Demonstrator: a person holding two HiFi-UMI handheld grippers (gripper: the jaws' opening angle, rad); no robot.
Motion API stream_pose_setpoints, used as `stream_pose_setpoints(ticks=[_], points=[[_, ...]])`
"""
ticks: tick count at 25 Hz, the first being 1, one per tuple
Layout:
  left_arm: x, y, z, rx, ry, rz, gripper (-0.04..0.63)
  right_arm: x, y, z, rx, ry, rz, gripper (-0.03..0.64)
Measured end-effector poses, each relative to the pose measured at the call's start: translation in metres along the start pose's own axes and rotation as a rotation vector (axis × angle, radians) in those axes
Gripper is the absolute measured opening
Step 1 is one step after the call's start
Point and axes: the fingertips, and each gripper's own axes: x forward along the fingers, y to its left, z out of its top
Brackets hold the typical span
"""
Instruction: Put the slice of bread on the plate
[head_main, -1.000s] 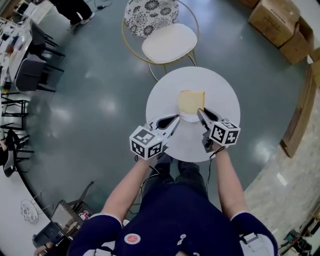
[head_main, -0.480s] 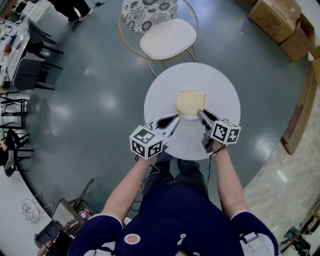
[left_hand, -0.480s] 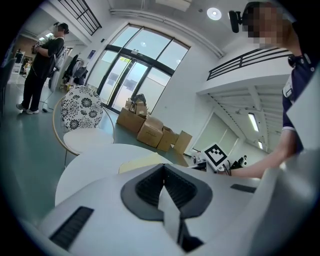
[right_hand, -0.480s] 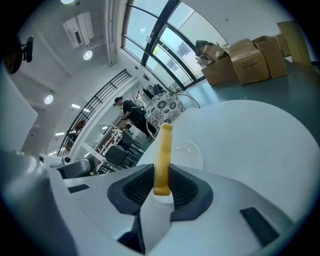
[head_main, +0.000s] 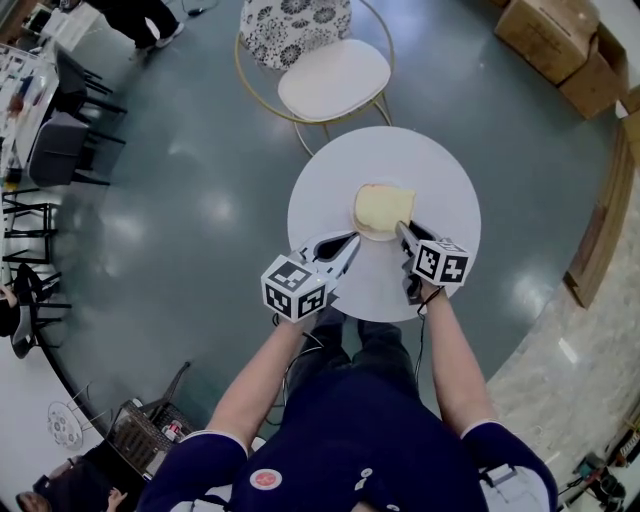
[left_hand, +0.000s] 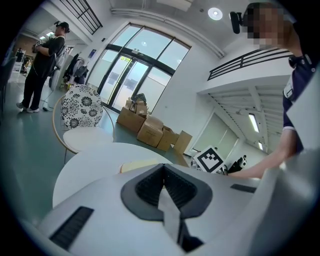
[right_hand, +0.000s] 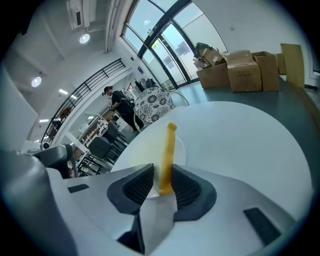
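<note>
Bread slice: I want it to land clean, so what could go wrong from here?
The right gripper pinches the bread only by its near edge and its jaws have just been opening: the slice could tip or land partly off the plate. The plate looks barely wider than the bread, so any offset leaves overhang.

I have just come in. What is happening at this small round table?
A person works with two handheld grippers. The right gripper has the slice of bread between its jaws, which have just opened slightly, and holds it over the plate on the white table. The left gripper is shut and empty, beside the plate.
</note>
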Motion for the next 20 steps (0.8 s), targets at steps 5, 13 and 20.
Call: stream_pose_setpoints(ticks=[5,13,20], points=[[0.001,-0.001,-0.002,-0.002,-0.002,-0.003,0.006,0.003,-0.006,-0.002,-0.046,-0.013,-0.06,0.098],[0.002,-0.007,-0.004,-0.008,-0.001,-0.009,0.006,0.004,-0.012,0.003,-0.108,-0.018,-0.127,0.107],[0.0,-0.011,0.005,0.009,-0.016,-0.022,0.006,-0.007,-0.008,0.012,-0.139,-0.041,-0.157,0.114]])
